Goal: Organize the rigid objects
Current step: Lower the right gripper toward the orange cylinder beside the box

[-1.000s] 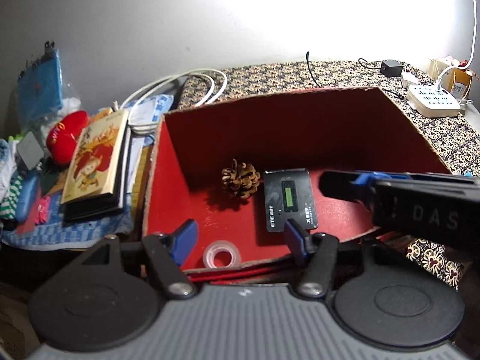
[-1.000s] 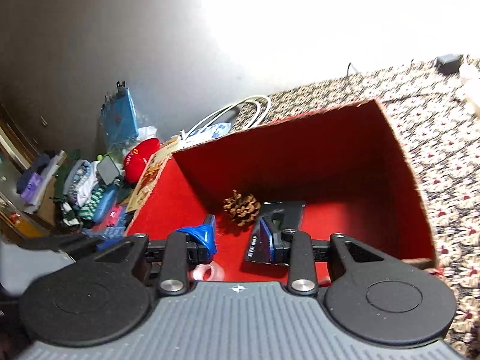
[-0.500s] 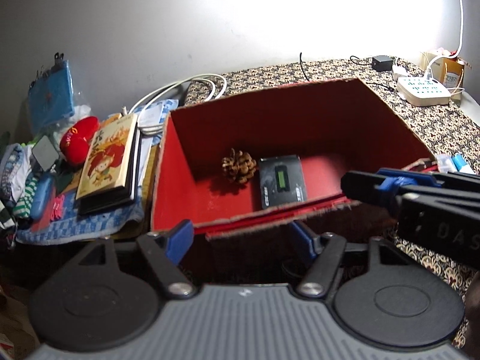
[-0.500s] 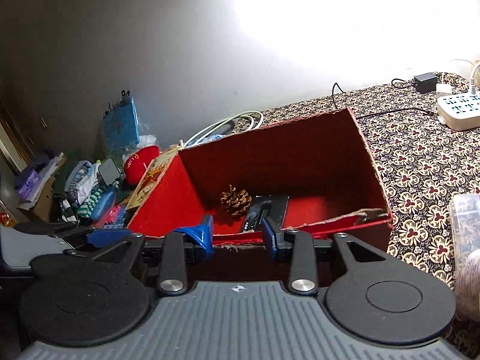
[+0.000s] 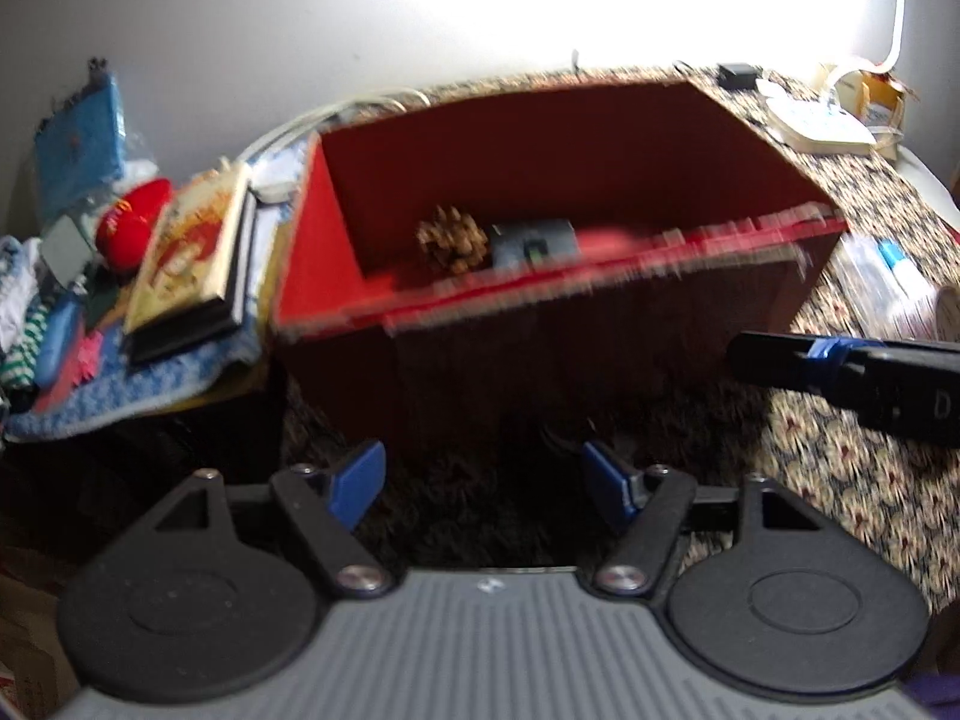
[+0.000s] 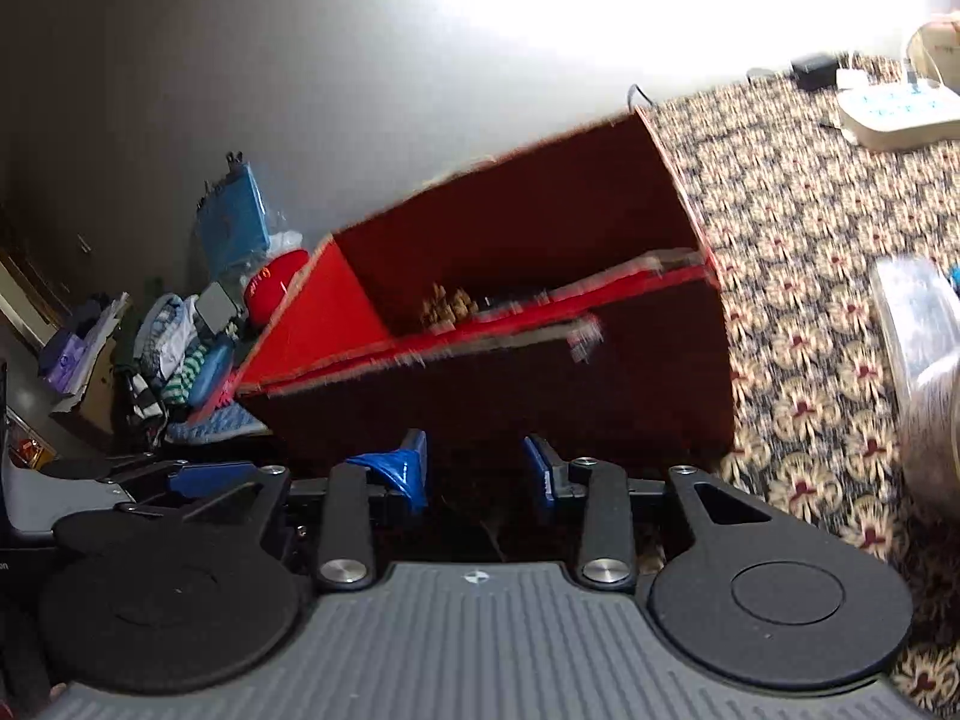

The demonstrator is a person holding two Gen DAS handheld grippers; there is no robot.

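Observation:
A red open box (image 5: 324,252) stands on the patterned cloth, also in the right wrist view (image 6: 312,312). Inside lie a pine cone (image 5: 451,240) and a black device with a green screen (image 5: 534,243); the cone's top shows in the right wrist view (image 6: 445,306). My left gripper (image 5: 486,480) is open and empty, low in front of the box's near wall. My right gripper (image 6: 477,471) is open and empty, also in front of the box; it appears at the right of the left wrist view (image 5: 840,360). Both views are blurred.
A book (image 5: 192,246), a red pouch (image 5: 135,222) and clutter lie left of the box. A white power strip (image 5: 822,123) sits at the back right. A clear plastic case (image 6: 918,312) lies right of the box on the patterned cloth (image 6: 798,276).
Both grippers have pulled back and down out of the box. The right gripper let go of the black device, which now lies in the box. The tape roll is now hidden behind the near wall.

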